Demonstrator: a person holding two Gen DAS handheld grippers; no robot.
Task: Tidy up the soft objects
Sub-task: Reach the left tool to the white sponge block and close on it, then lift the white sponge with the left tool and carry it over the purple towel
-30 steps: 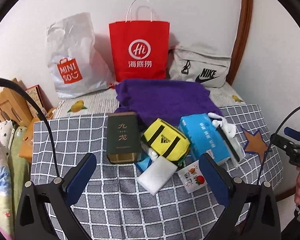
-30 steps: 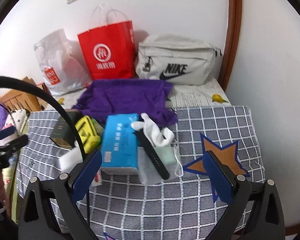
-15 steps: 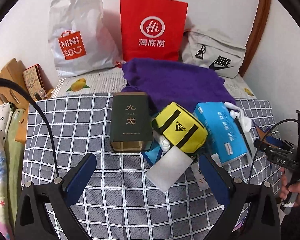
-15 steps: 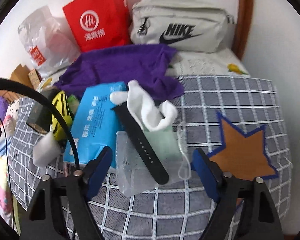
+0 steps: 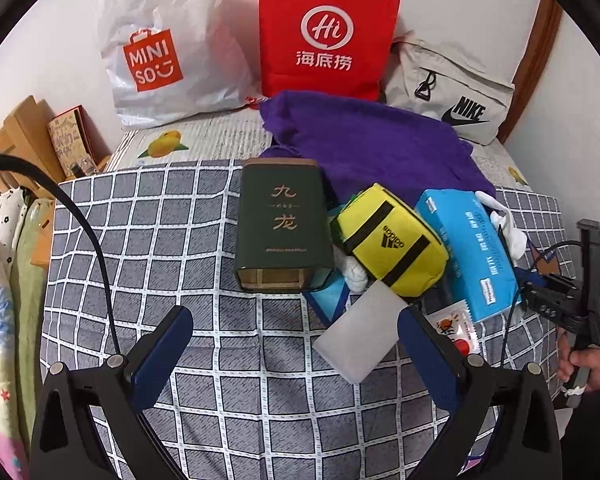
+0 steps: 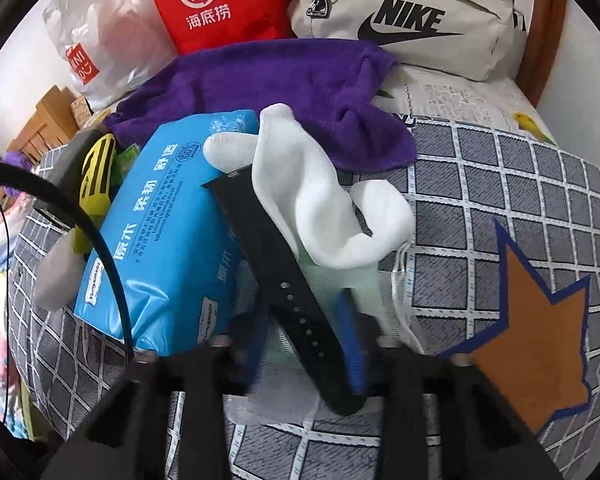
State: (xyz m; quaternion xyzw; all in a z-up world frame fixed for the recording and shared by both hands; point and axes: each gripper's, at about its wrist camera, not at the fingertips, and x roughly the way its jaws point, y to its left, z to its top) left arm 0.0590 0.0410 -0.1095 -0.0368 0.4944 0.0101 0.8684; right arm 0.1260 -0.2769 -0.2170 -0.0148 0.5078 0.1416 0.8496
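We hold our left gripper (image 5: 294, 350) above the near part of the checked grey cloth (image 5: 148, 240), its blue-padded fingers (image 5: 162, 350) spread wide with nothing between them. Just ahead of it lies a white foam pad (image 5: 358, 338), and beyond that a dark green box (image 5: 282, 224) stands beside a yellow pouch (image 5: 392, 240), with a blue tissue pack (image 5: 466, 252) to the right of the pouch. A purple towel (image 5: 364, 144) lies crumpled behind these, and a red paper bag (image 5: 328, 32), a white plastic bag (image 5: 160, 48) and a grey Nike bag (image 5: 452, 96) lean against the wall at the back. Our right gripper (image 6: 306, 344) is low over the pile at the right end of the tissue pack (image 6: 160, 232); its fingers (image 6: 352, 340) are drawn close together around a black strap (image 6: 284, 280) and the clear packet with a pale green mask (image 6: 340, 280) under it, though motion blur keeps us from telling whether they actually pinch either one. A white sock (image 6: 312, 204) lies draped over the strap and the packet, touching the edge of the purple towel (image 6: 268, 92). An orange star patch (image 6: 536, 328) shows on the cloth to the right of the pile, apart from it.
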